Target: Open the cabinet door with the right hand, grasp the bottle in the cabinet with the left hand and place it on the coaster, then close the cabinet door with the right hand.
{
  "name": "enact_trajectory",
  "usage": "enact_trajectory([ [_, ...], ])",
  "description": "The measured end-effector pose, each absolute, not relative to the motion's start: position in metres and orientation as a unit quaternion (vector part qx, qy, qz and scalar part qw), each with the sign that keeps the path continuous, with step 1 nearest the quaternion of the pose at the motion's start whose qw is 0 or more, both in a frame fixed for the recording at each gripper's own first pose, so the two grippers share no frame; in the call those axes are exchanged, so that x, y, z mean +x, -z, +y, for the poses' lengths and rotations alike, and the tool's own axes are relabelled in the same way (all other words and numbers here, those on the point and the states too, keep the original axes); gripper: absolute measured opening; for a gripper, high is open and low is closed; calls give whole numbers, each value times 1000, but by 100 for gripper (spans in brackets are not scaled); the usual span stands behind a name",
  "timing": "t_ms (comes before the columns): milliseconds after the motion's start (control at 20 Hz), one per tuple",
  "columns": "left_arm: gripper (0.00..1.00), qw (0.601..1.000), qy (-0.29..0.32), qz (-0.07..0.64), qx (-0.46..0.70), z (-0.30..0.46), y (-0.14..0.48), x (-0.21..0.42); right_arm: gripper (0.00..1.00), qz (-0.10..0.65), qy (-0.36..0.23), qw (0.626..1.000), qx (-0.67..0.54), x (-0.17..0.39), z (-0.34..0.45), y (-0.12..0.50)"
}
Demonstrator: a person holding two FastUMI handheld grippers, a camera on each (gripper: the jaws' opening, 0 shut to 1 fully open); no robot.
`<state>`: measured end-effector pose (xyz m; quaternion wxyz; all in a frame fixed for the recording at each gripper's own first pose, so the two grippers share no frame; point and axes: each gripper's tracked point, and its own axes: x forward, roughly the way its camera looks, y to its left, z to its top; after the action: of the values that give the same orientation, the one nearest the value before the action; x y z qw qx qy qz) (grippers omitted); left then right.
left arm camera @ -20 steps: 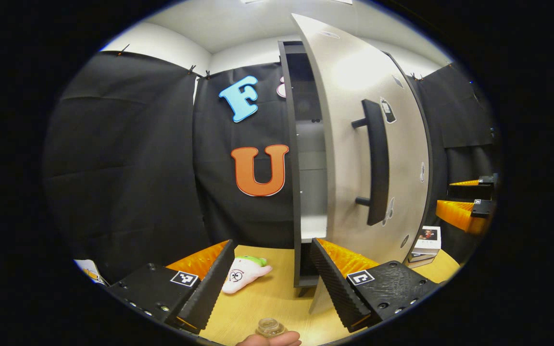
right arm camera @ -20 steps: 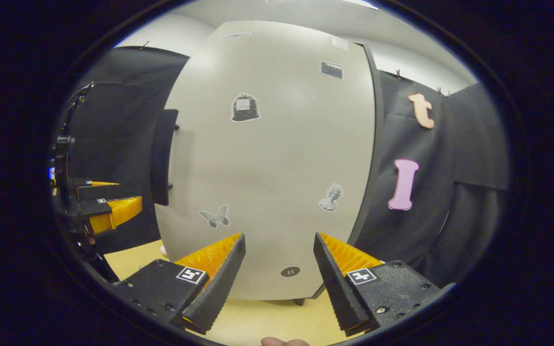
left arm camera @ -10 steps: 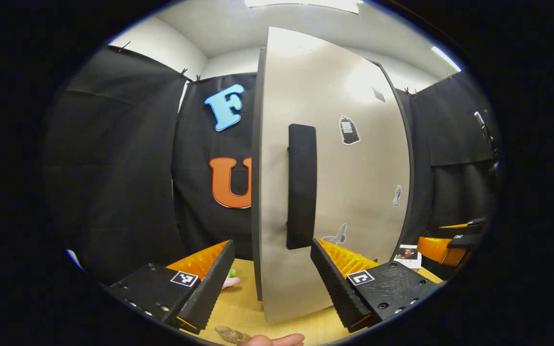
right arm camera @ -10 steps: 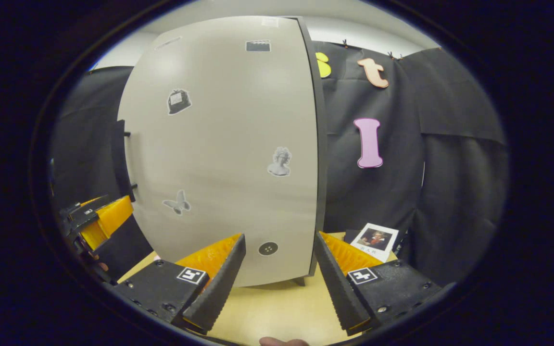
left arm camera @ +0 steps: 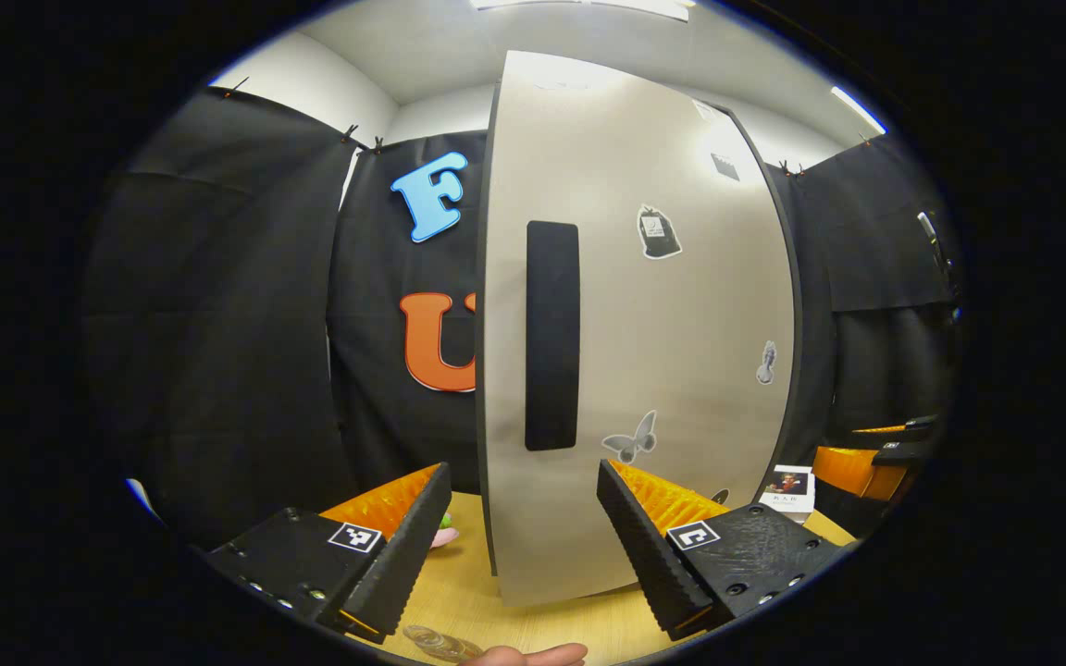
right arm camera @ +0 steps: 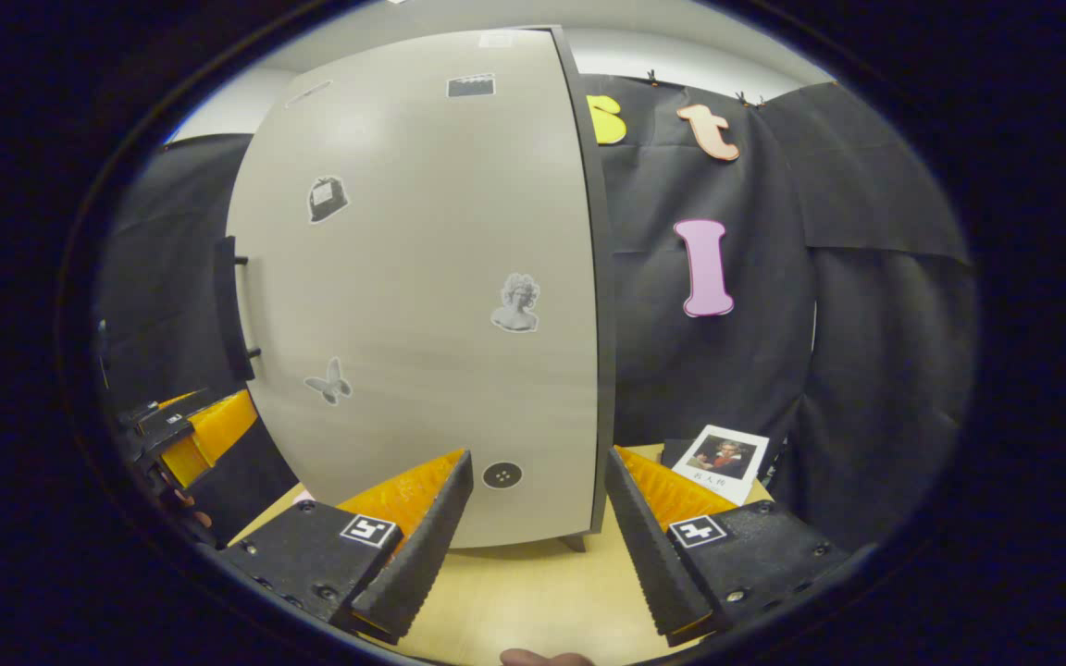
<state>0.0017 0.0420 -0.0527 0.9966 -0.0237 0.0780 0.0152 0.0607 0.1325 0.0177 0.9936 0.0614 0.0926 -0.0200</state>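
- The cabinet door [left arm camera: 681, 370] fills the centre of the left gripper view, apparently shut; it looks stiff and light-swinging, best taken by its vertical black handle [left arm camera: 551, 335].
- My left tongs [left arm camera: 524, 536] and right tongs [right arm camera: 538, 527] stand apart, empty, at bottom centre of their views, near the door but off it.
- A clear bottle [left arm camera: 436, 641], likely slippery, lies at the bottom edge of the left gripper view on the surface [left arm camera: 459, 592], below my left tongs.

cabinet door [right arm camera: 422, 277] left, photo card [right arm camera: 725, 455] right
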Motion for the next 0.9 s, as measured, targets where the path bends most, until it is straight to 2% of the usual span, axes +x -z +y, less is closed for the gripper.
enact_trajectory([
  [150,97,995,-13,98,-26,40,60,8,93,120,8,989,81,55,143,-11],
  [450,97,995,17,92,-31,23,59,23,90,142,11,986,90,53,144,-1],
  [900,97,995,35,85,-27,21,59,27,90,109,5,992,59,55,150,-20],
])
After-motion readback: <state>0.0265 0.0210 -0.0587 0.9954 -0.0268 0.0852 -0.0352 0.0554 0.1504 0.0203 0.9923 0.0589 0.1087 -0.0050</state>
